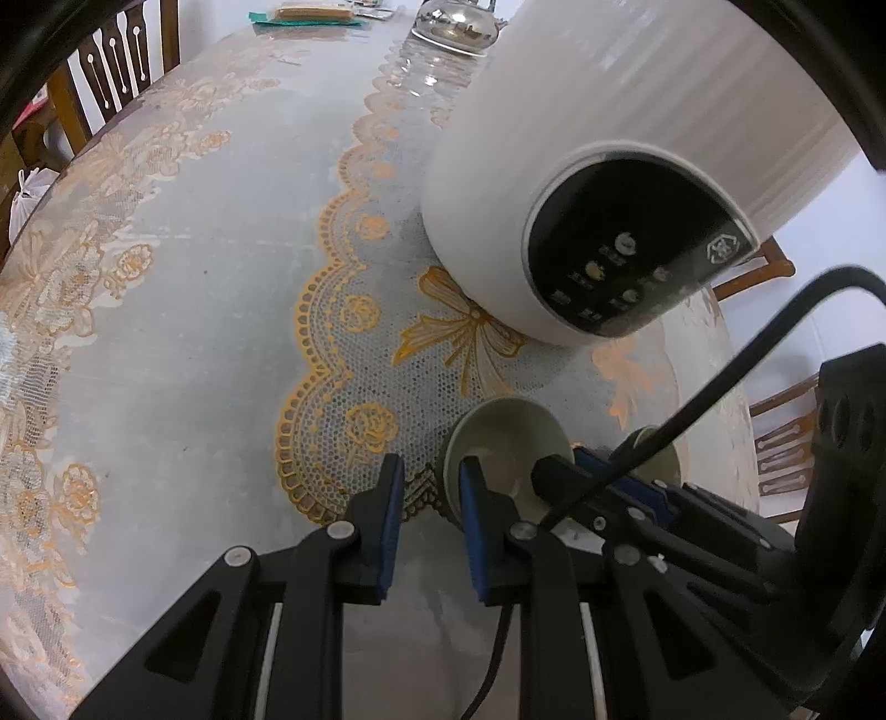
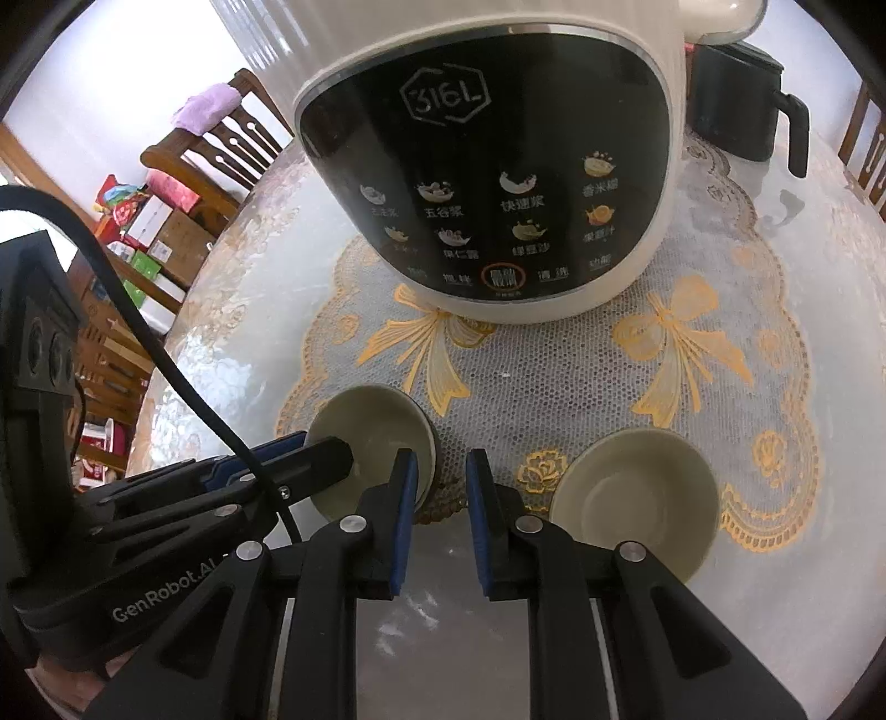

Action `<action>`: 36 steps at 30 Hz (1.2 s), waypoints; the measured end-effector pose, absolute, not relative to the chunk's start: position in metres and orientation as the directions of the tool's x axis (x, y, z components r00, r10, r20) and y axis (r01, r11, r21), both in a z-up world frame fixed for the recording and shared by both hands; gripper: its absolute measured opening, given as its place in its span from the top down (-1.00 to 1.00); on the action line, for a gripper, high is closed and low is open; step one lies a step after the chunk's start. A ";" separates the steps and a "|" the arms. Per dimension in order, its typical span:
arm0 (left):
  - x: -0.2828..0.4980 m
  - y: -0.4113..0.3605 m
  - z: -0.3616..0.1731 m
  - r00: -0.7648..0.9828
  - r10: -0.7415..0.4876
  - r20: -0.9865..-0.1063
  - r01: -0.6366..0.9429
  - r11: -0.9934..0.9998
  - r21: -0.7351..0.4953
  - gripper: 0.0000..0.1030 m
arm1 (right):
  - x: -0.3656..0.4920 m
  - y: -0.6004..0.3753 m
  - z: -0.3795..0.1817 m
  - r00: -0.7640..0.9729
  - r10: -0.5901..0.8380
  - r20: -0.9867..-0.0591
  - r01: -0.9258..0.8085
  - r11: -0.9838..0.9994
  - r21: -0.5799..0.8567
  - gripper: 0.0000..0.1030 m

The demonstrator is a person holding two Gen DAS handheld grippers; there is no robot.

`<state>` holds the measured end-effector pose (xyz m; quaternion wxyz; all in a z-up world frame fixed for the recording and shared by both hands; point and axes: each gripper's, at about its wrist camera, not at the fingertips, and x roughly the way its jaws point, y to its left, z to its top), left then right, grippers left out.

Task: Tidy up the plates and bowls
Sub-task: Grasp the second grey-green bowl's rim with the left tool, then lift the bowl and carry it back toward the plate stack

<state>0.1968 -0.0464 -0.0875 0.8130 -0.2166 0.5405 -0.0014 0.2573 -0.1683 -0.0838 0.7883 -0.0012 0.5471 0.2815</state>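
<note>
Two small pale green bowls sit on a gold lace doily on the table. In the right wrist view the left bowl [image 2: 376,426] is at lower centre and the right bowl [image 2: 637,493] beside it. My right gripper [image 2: 441,455] hovers at the left bowl's right rim, jaws a narrow gap apart with nothing pressed between them. My left gripper [image 1: 431,462] stands at the same bowl's [image 1: 509,443] left rim, also narrowly open; its right finger overlaps the bowl's inside. The second bowl [image 1: 662,451] is mostly hidden behind the right gripper [image 1: 565,462].
A large white kitchen appliance [image 2: 487,194] with a black control panel stands just behind the bowls. A black jug [image 2: 736,105] is at the back right and a glass kettle [image 1: 454,27] at the far side. Wooden chairs [image 2: 221,144] ring the table. A black cable [image 1: 747,354] crosses between the grippers.
</note>
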 end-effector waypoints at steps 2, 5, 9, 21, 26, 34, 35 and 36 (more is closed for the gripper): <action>0.197 -0.046 -0.088 0.416 -0.238 -0.877 -0.233 0.905 -0.356 0.62 | 0.257 -0.168 -0.084 0.240 0.445 -0.863 -0.447 0.840 0.309 0.63; 0.195 -0.044 -0.089 0.416 -0.248 -0.875 -0.231 0.901 -0.366 0.74 | 0.255 -0.165 -0.088 0.223 0.455 -0.862 -0.450 0.833 0.323 0.67; 0.195 -0.045 -0.090 0.408 -0.252 -0.877 -0.227 0.903 -0.366 0.85 | 0.251 -0.159 -0.089 0.214 0.457 -0.864 -0.461 0.826 0.323 0.73; 0.182 -0.053 -0.070 0.424 -0.223 -0.878 -0.216 0.916 -0.337 0.90 | 0.241 -0.160 -0.079 0.218 0.474 -0.853 -0.471 0.817 0.333 0.75; 0.171 -0.058 -0.056 0.438 -0.217 -0.872 -0.204 0.921 -0.332 0.89 | 0.232 -0.166 -0.068 0.228 0.484 -0.845 -0.475 0.813 0.337 0.74; 0.156 -0.069 -0.033 0.466 -0.199 -0.862 -0.181 0.932 -0.313 0.89 | 0.213 -0.182 -0.047 0.254 0.505 -0.825 -0.469 0.810 0.352 0.74; 0.154 -0.070 -0.031 0.467 -0.198 -0.862 -0.177 0.934 -0.311 0.89 | 0.210 -0.184 -0.045 0.257 0.508 -0.822 -0.468 0.810 0.353 0.74; 0.153 -0.070 -0.029 0.468 -0.199 -0.861 -0.176 0.934 -0.311 0.89 | 0.206 -0.186 -0.042 0.261 0.509 -0.820 -0.467 0.810 0.355 0.74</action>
